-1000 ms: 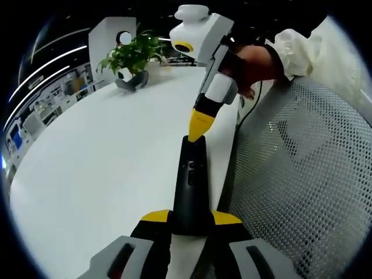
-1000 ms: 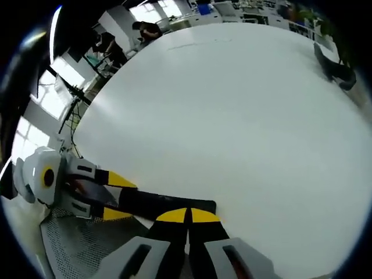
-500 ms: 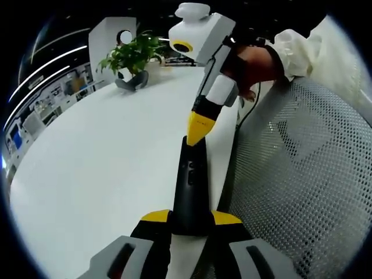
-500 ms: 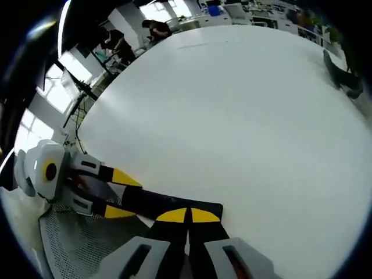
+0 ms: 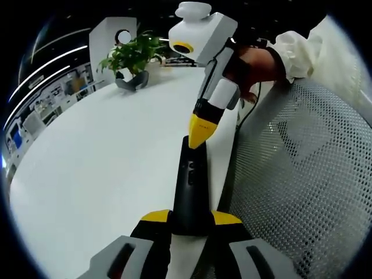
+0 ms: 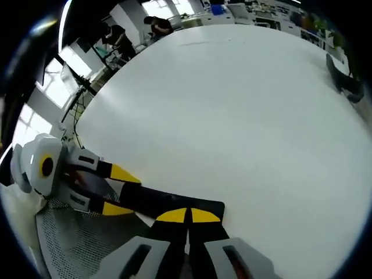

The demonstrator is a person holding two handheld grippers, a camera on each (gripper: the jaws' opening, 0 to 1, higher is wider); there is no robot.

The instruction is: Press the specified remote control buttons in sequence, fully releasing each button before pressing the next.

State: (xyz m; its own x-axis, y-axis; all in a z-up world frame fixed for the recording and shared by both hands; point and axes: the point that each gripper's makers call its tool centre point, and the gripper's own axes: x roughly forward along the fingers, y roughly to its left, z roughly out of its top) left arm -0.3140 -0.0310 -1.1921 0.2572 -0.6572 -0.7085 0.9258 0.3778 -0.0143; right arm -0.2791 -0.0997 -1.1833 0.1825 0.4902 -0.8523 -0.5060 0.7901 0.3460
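Remote (image 5: 190, 186): dark, lying at the white table (image 5: 104, 157) edge, near end hidden between the left claw (image 5: 190, 220) tips, clamped on it.
Right claw (image 6: 187, 216): tips together, over the remote's far end; contact unclear.
Buttons: hard to make out.

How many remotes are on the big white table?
1. The black remote lies at the table edge, gripped by the left gripper, with the right gripper at its far end.
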